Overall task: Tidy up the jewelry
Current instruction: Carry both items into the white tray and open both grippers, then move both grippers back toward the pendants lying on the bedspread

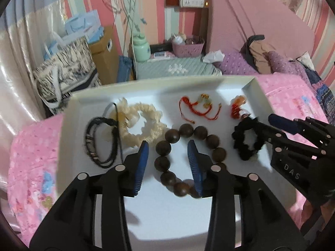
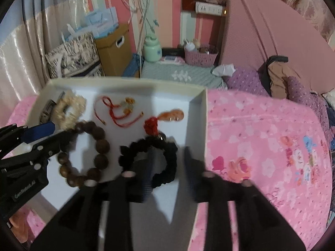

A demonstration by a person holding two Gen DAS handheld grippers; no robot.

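I see the white tray (image 1: 88, 96) on the pink bedspread (image 2: 261, 129) holding the wooden bead bracelet (image 1: 188, 159), cream scrunchie (image 1: 144, 125), black scrunchie (image 2: 146, 159), black cord bracelets (image 1: 100, 142) and red string bracelet (image 1: 199, 110). My left gripper (image 1: 168, 152) gapes over the beads, right gripper (image 2: 167, 163) parted over the black scrunchie; only my left view shows the cords clearly

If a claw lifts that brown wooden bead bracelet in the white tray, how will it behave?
The brown wooden bead bracelet would probably sag from the claw, since its separate round beads lie in an uneven loop. The big glossy beads may slip or roll between pads. It likely weighs more than the black scrunchie beside it.
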